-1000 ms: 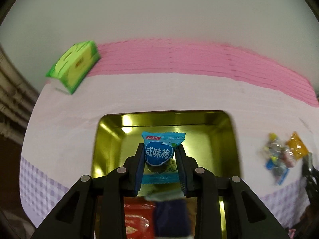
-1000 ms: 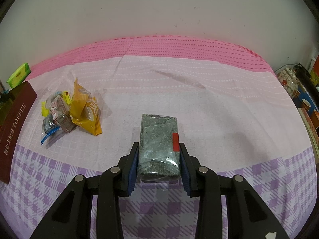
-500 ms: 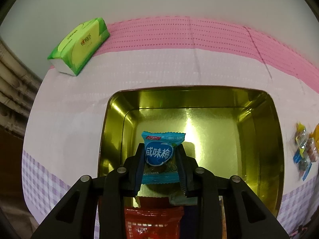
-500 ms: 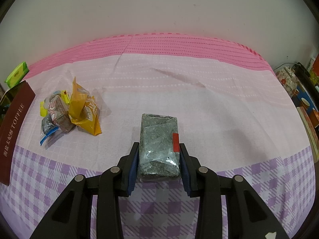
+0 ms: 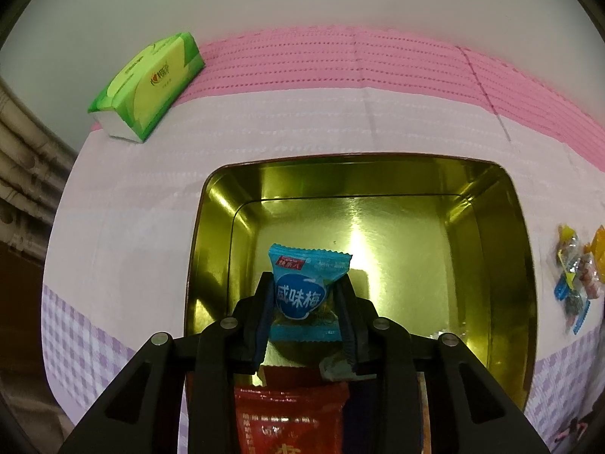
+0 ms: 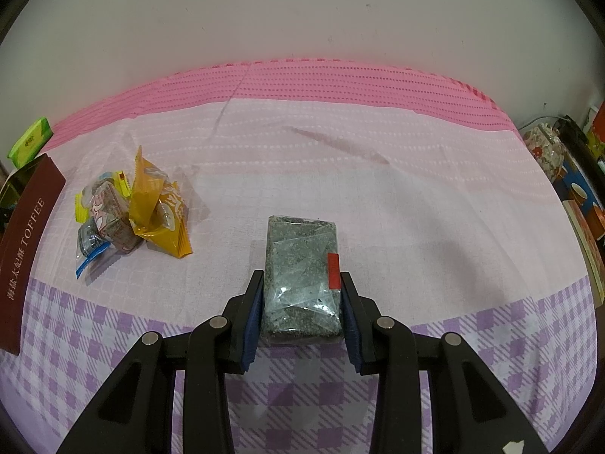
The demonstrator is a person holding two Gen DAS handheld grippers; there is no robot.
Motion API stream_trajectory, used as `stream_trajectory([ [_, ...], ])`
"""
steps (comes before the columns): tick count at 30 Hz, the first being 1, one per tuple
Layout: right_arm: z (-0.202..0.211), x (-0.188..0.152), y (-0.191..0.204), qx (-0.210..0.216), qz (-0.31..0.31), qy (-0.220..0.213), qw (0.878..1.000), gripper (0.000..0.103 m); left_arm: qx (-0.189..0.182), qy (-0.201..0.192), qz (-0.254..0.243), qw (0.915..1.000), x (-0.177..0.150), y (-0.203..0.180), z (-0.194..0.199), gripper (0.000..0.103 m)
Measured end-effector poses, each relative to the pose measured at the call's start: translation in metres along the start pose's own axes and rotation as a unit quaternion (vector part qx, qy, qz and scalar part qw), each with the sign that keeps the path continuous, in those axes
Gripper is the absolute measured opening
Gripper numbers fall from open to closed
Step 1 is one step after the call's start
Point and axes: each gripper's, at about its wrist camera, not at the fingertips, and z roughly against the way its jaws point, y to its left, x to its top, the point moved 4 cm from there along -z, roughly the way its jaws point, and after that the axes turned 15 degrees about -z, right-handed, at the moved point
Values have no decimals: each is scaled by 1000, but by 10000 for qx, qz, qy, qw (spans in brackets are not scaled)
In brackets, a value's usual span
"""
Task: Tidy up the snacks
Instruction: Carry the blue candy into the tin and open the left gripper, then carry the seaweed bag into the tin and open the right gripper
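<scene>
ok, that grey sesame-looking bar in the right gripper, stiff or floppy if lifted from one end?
Probably stiff: the grey bar keeps a flat, straight-edged block shape between the right gripper pads. Its clear wrapper looks glossy and creased, so it may slip. Likely brittle if squeezed hard, since it looks like pressed grains.

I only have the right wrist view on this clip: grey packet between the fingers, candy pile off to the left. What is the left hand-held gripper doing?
Observer: The left hand-held gripper is shut on a blue candy.
Reviewer: Where is it?
Observer: Over an open gold tin.
Reviewer: Anything in the tin?
Observer: A red packet at the near edge; the far floor looks bare.
</scene>
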Motion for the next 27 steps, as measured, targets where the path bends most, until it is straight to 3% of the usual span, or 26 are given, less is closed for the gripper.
stream_trajectory([
  [12,-4,7,-1,-2,-6,258,9997,34,-44,-545,-29,9985,-16,-6,49,43],
  [27,-12,20,3,-66,-15,535,9985,34,284,-874,105,9957,-77,-3,89,55],
])
